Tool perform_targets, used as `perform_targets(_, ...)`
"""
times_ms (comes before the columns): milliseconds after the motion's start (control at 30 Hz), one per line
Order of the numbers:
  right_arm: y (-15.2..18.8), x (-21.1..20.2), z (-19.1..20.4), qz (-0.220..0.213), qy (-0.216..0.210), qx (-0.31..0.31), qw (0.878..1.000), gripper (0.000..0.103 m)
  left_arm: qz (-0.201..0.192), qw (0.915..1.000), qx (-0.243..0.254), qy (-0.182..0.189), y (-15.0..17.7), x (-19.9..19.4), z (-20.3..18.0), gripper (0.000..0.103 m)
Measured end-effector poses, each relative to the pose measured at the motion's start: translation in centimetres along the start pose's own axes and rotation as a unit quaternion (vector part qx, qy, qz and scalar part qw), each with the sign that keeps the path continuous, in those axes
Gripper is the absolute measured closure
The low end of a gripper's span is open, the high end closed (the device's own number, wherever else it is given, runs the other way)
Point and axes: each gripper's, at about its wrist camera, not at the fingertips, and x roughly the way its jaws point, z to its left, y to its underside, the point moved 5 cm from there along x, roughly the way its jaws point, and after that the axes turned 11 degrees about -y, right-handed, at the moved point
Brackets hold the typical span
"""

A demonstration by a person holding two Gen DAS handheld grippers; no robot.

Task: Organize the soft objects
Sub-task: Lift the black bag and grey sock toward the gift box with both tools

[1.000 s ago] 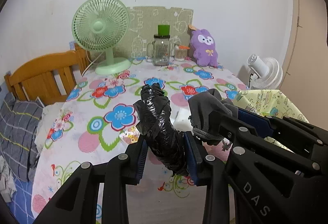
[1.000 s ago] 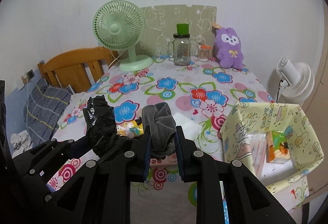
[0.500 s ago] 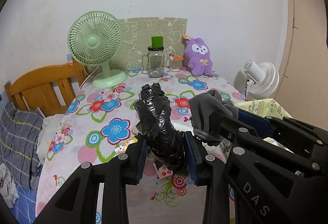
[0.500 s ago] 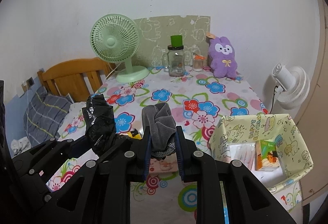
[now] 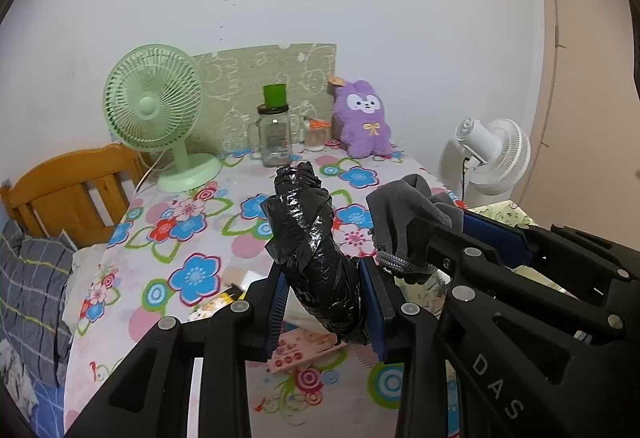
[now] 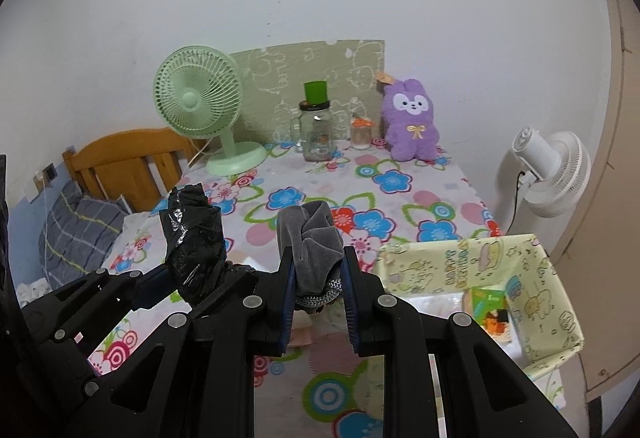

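Left tool [image 5: 324,298] — grips black bag [image 5: 308,238].

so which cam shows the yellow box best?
Right wrist. It shows the yellow box nearly whole at the table's right edge: its open top, printed walls and the packets inside. In the left wrist view only a sliver of the rim peeks out behind the right gripper.

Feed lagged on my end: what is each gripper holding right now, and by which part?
Left gripper clamps the black plastic bag bundle around its lower part. Right gripper clamps the grey cloth near its lower, bunched end.
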Motion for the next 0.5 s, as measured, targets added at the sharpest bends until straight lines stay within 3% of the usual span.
perform_targets(500, -0.6, -1.9, -5.3, -0.012, 0.037, 0.013, 0.999, 0.079, -0.008, 0.9992, 0.027, 0.029, -1.5, 0.6, -5.3, 0.068)
